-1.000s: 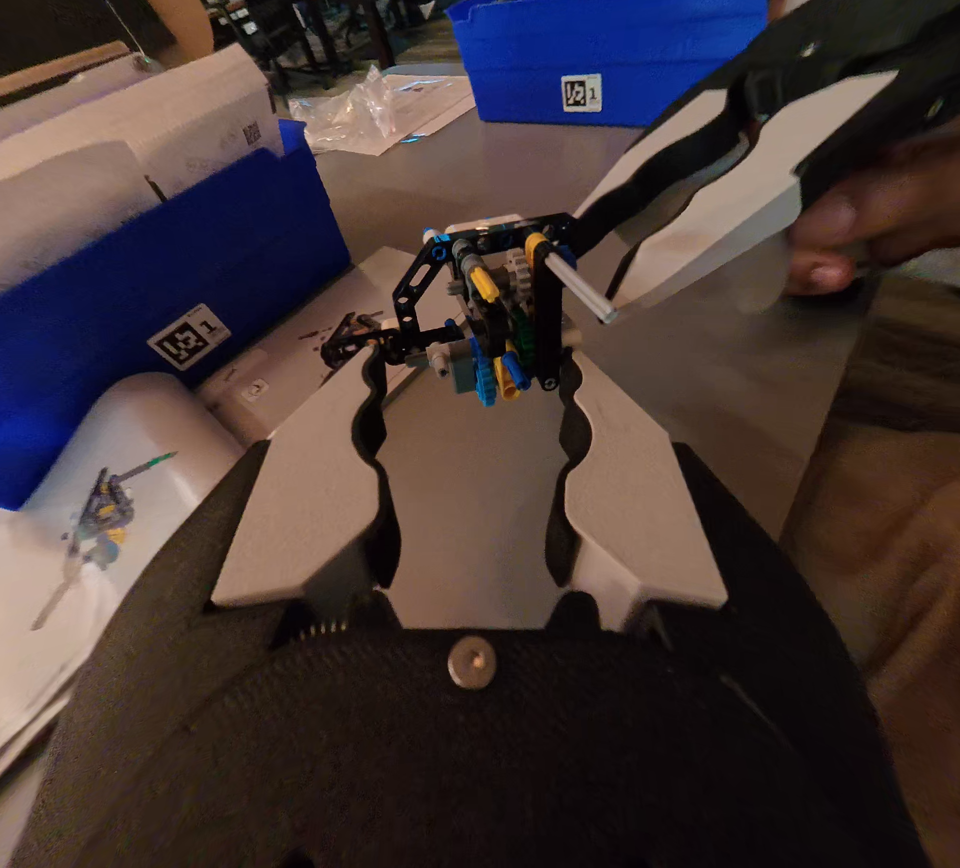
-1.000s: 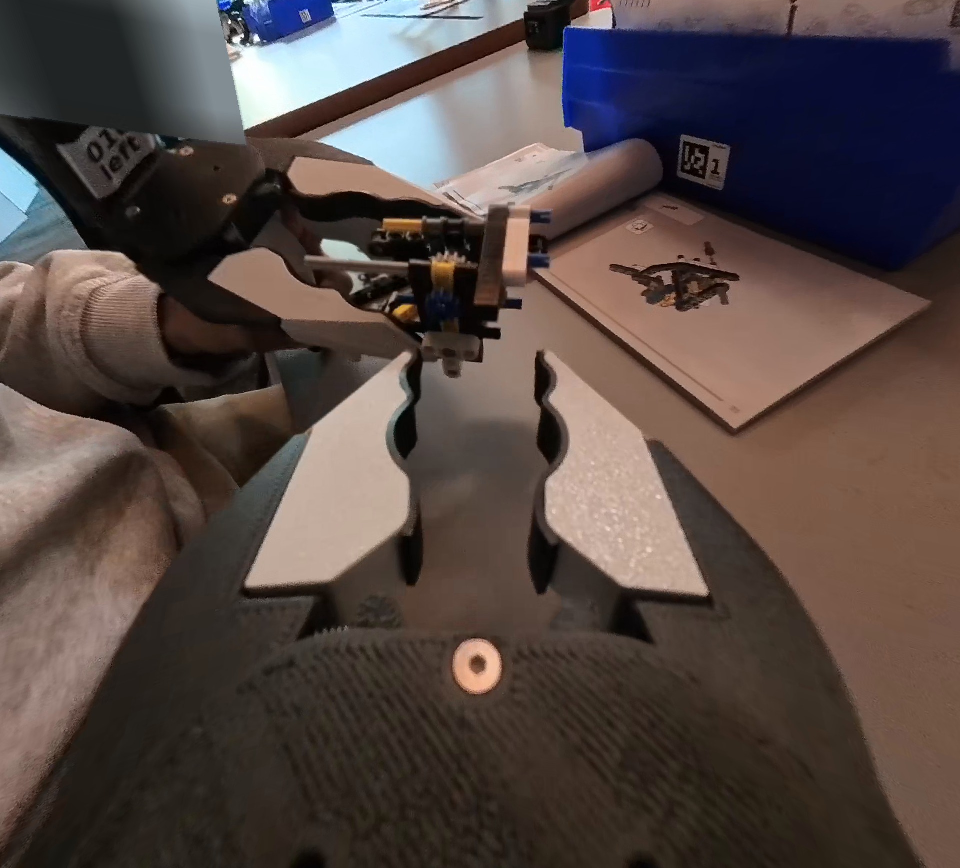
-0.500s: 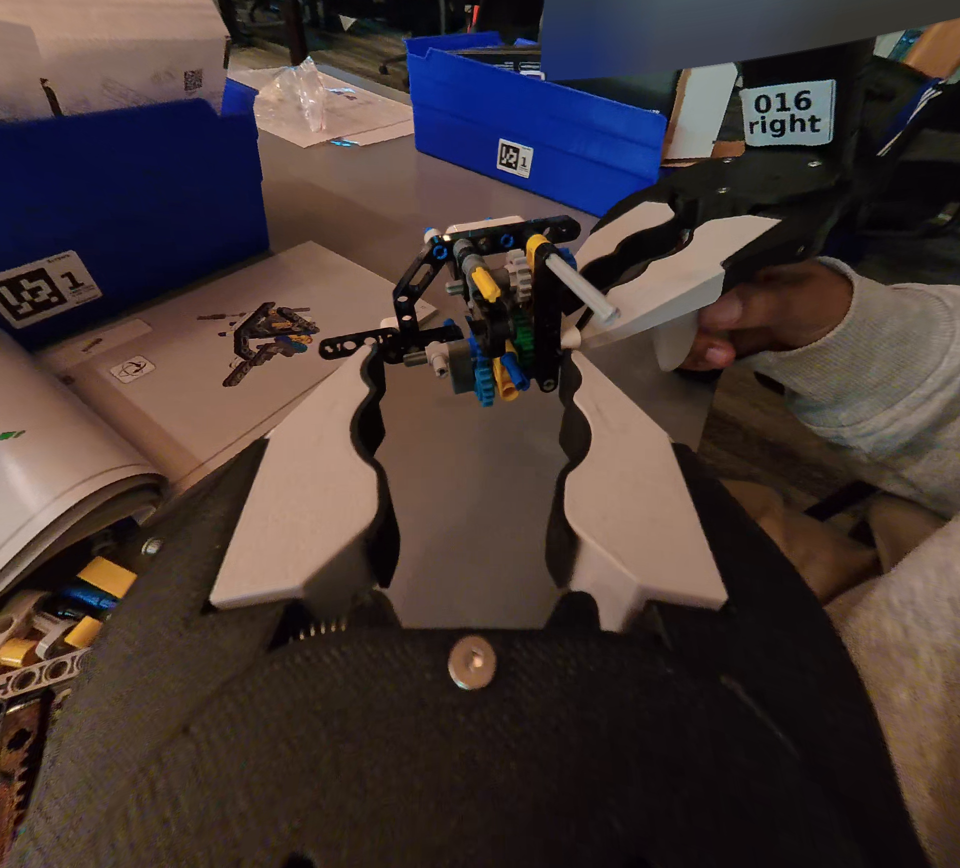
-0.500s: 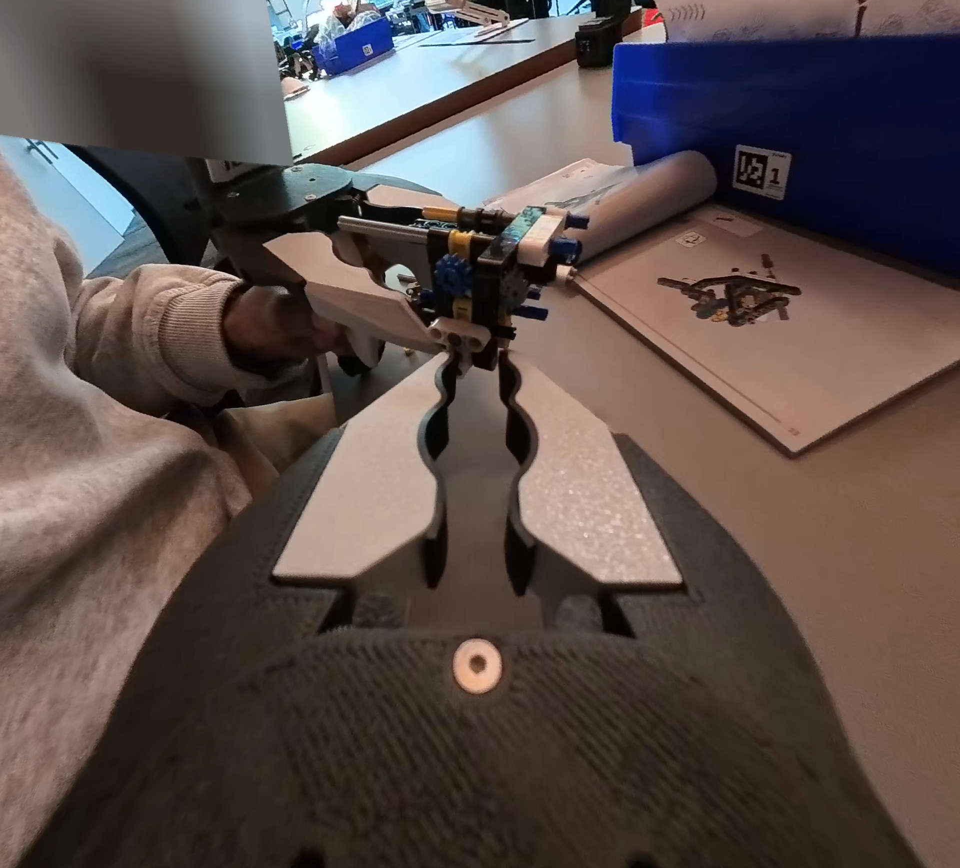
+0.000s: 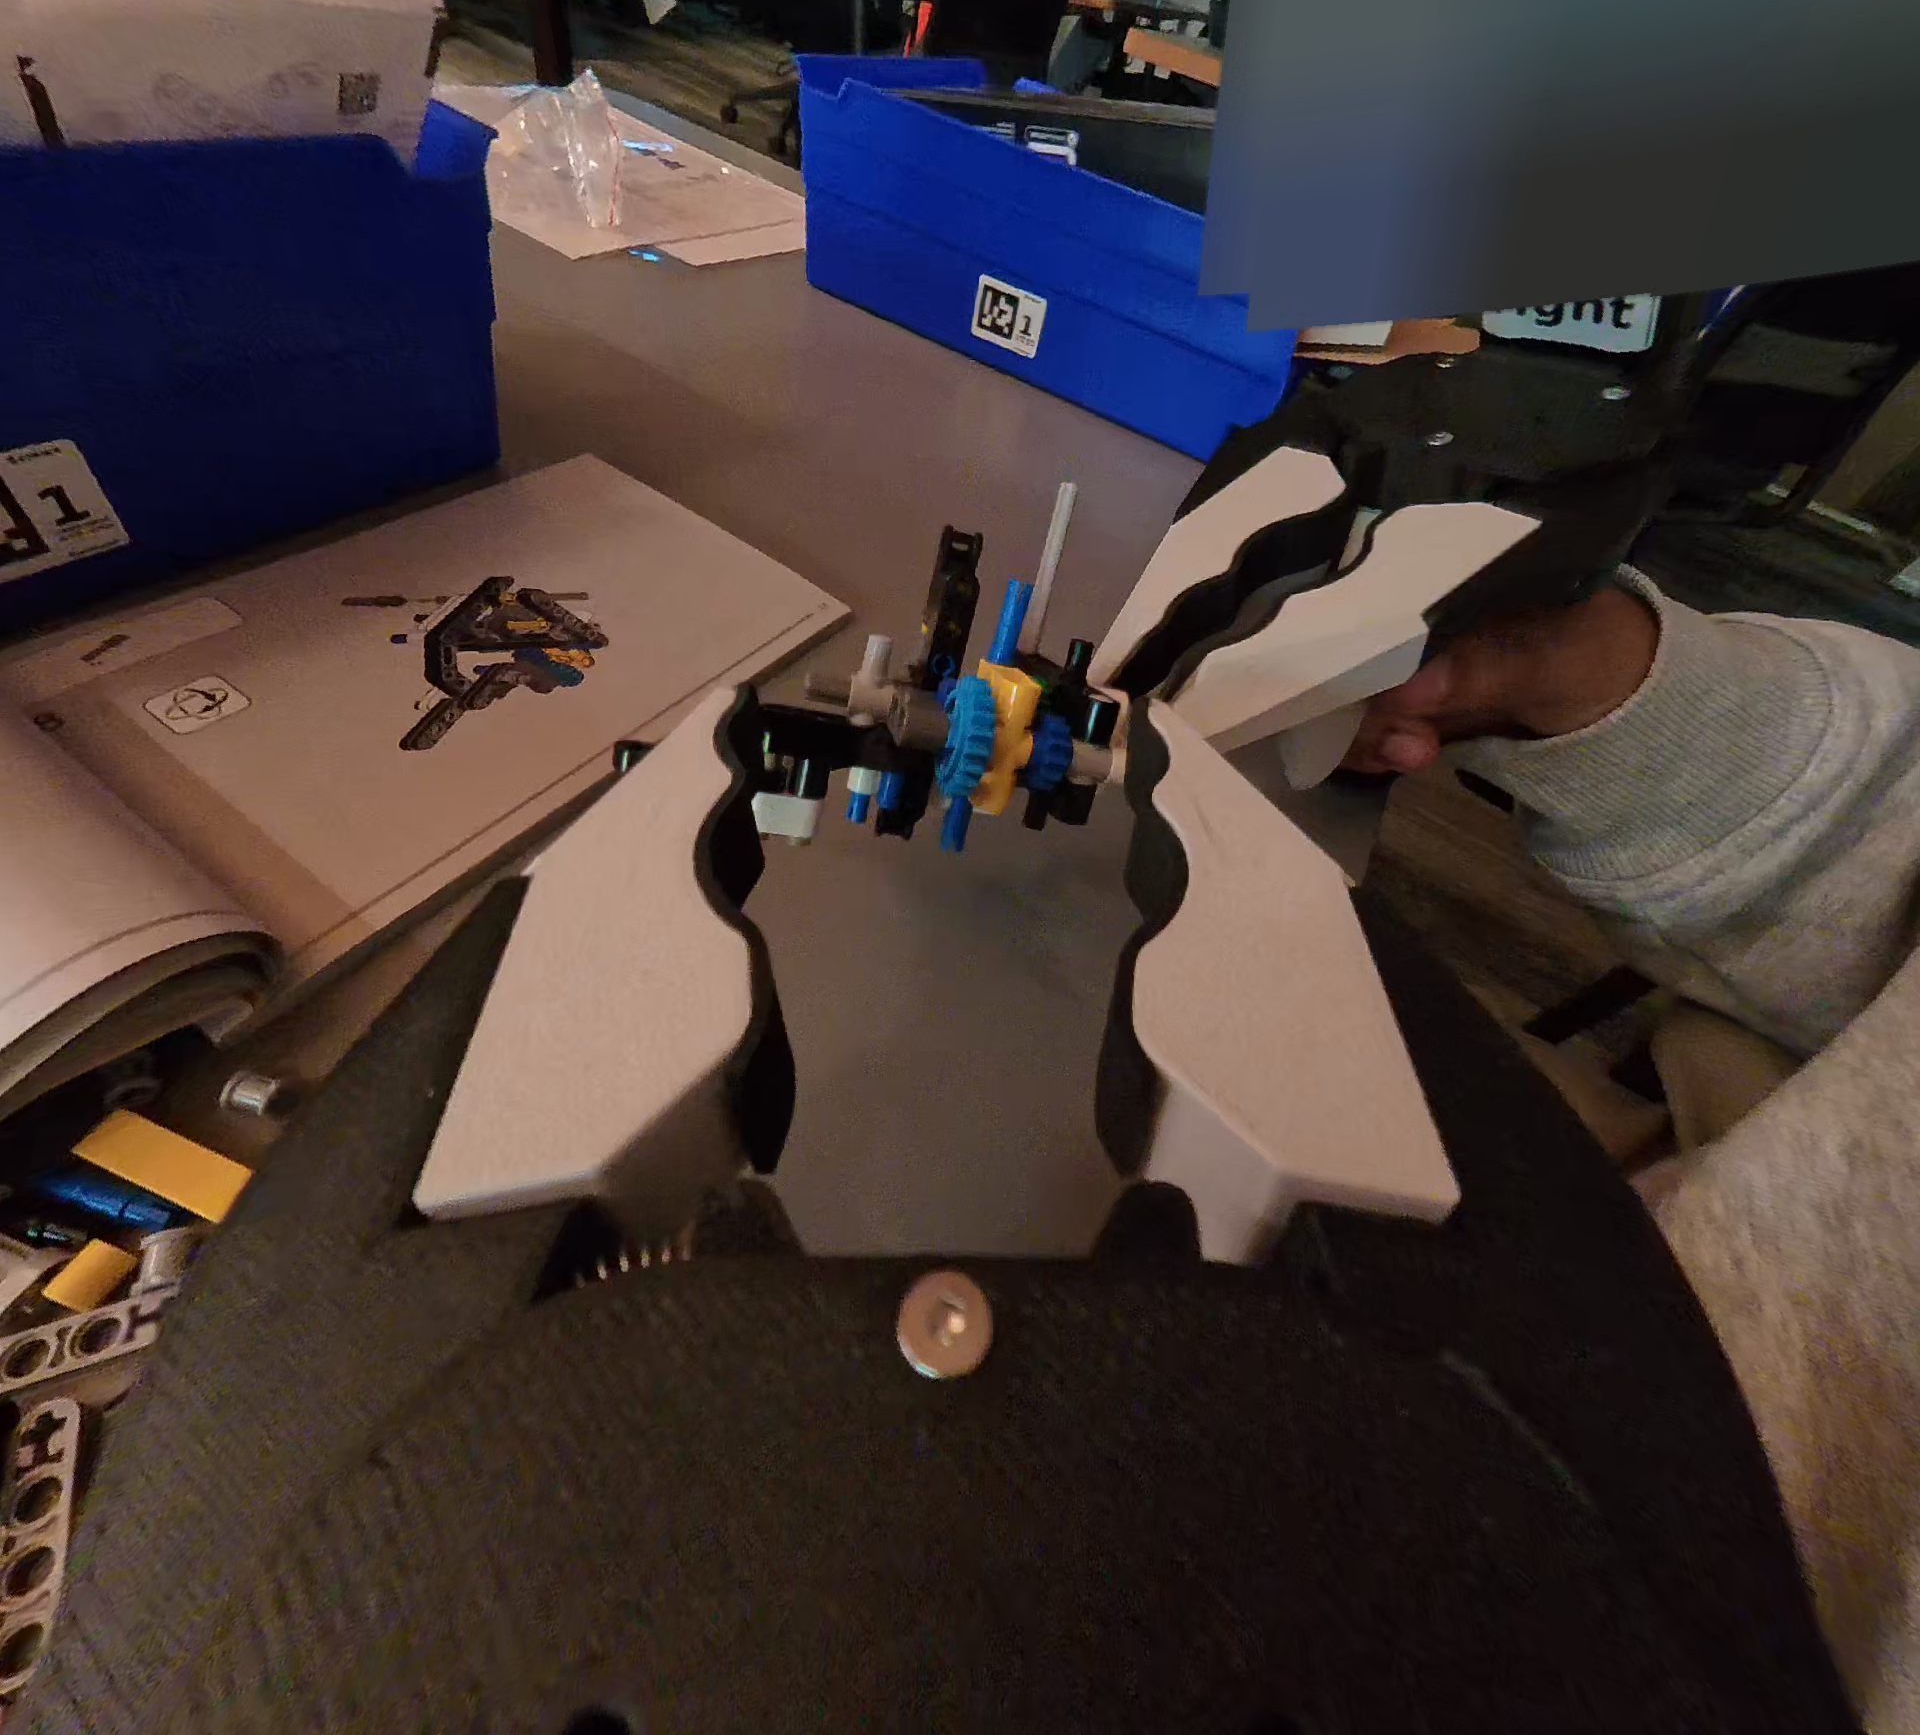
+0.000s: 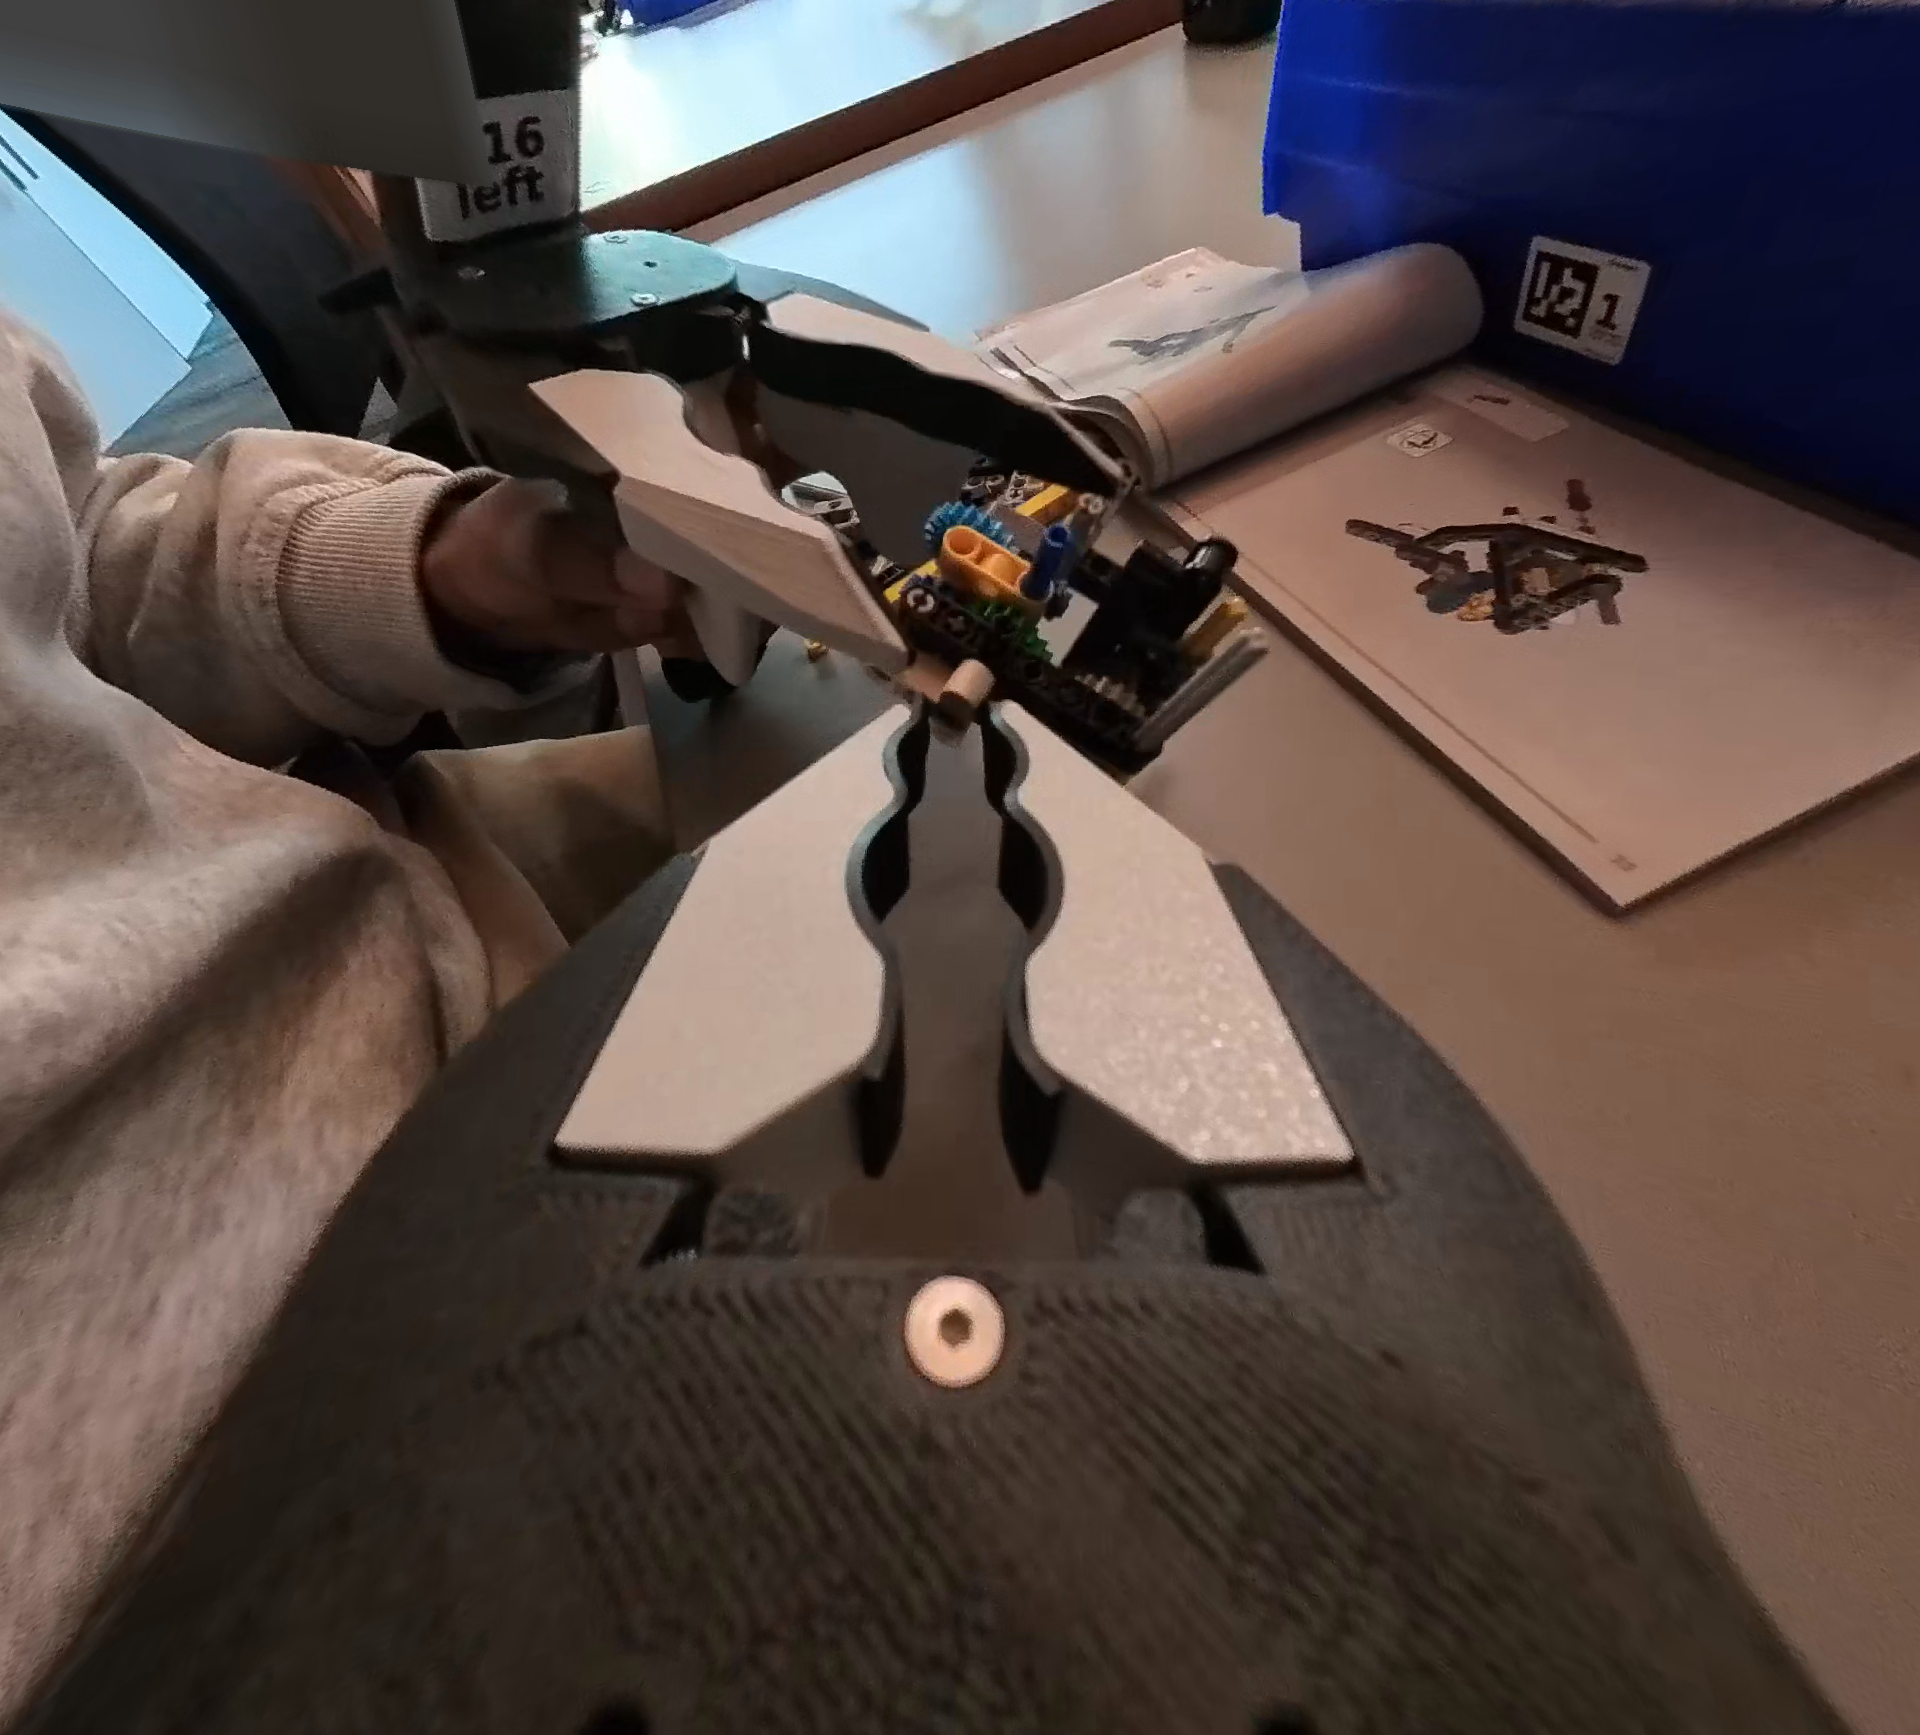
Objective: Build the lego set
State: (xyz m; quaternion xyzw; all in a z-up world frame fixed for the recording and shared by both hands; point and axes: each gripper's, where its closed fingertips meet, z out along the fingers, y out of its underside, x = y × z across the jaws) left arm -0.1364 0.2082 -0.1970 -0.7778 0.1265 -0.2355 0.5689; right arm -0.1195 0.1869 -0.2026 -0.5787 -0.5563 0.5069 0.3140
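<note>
The small lego assembly (image 5: 966,729) has black beams, a blue gear, yellow parts and a white axle that points up. My left gripper (image 5: 935,719) is shut on it and holds it above the grey table (image 5: 831,428), one fingertip on each end. In the right wrist view the assembly (image 6: 1039,625) sits between the left gripper's fingers (image 6: 748,542). My right gripper (image 6: 956,721) is nearly closed, its tips pinching a tan pin end (image 6: 961,683) at the assembly's near edge. In the left wrist view it (image 5: 1117,683) comes in from the right.
An open instruction booklet (image 5: 468,646) lies on the table to the left; it also shows in the right wrist view (image 6: 1558,625). Blue bins (image 5: 239,335) (image 5: 997,251) (image 6: 1610,127) stand behind. Loose pieces (image 5: 104,1218) lie at the lower left. A person's grey sleeve (image 6: 208,750) is close by. Both grippers' tips are close together, under 4 cm apart.
The assembly has turned in my left gripper, so the white axle now points up instead of out to the right. My right gripper has moved in and closed from open onto the pin end.
</note>
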